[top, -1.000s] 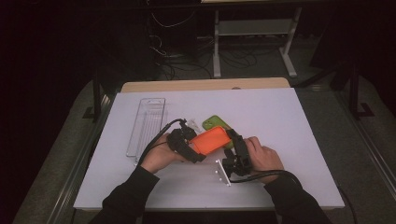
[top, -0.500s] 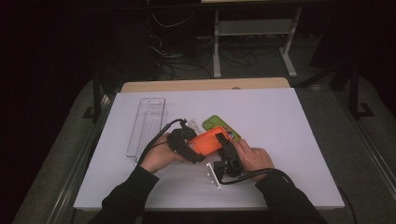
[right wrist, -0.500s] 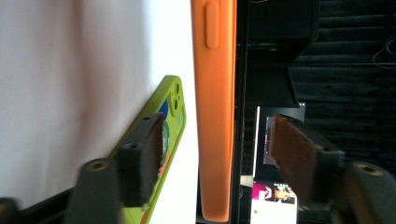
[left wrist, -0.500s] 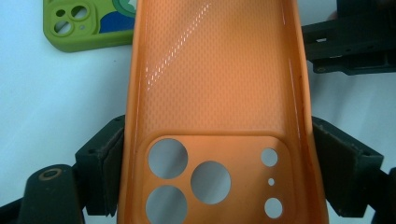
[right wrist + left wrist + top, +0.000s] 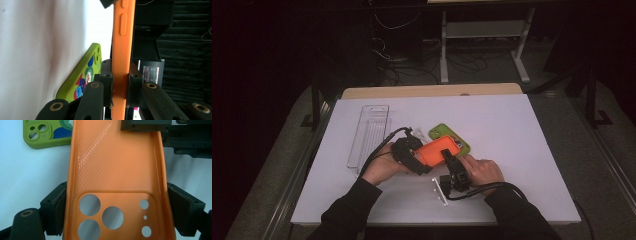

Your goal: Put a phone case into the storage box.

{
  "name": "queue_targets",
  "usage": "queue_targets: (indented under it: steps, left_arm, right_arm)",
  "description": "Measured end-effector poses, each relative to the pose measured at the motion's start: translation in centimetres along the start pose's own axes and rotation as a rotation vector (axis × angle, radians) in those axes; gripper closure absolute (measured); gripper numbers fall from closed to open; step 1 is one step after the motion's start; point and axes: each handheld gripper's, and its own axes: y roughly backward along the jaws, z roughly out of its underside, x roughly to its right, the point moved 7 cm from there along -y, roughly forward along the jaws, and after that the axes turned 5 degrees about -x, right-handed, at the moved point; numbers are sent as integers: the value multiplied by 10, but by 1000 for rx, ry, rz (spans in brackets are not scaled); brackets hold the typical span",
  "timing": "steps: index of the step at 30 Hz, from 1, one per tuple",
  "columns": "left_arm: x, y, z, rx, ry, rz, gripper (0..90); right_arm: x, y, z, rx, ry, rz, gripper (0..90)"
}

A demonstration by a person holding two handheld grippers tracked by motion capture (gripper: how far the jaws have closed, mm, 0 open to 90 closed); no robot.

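Tongs (image 5: 116, 212) at left gripping orange case (image 5: 115, 182) across its width, camera holes showing; right tongs (image 5: 120, 82), just closing, pinching its edge above bench (image 5: 512, 130), beside green case (image 5: 82, 75).

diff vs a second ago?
The right gripper moved in to the free end of the orange silicone phone case; its jaws have just been closing and now clamp it. Unchanged: left gripper grips the case's sides; green phone case and clear plastic tray lie put.
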Motion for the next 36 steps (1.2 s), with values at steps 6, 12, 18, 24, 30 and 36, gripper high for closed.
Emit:
queue_targets:
  steps: [6, 12, 18, 24, 30, 36]
  left_arm:
    - [0, 0, 0, -1, -26, -7, 153]
    - [-1, 2, -3, 49, -25, -15, 65]
    - [2, 6, -2, 71, -25, 14, 0]
    - [1, 11, -2, 94, -24, 9, 0]
    - [0, 11, 1, 77, -42, -3, 0]
    - [-1, 9, 3, 83, -25, -5, 0]
  right_arm:
    - [-1, 0, 0, -5, 7, -3, 780]
    - [0, 1, 1, -12, 13, -19, 782]
    - [2, 0, 7, -31, -7, -27, 782]
    - [3, -2, 18, -58, -74, -41, 782]
    - [9, -1, 30, -87, -130, -60, 782]
    - [12, 0, 42, -108, -242, -111, 782]
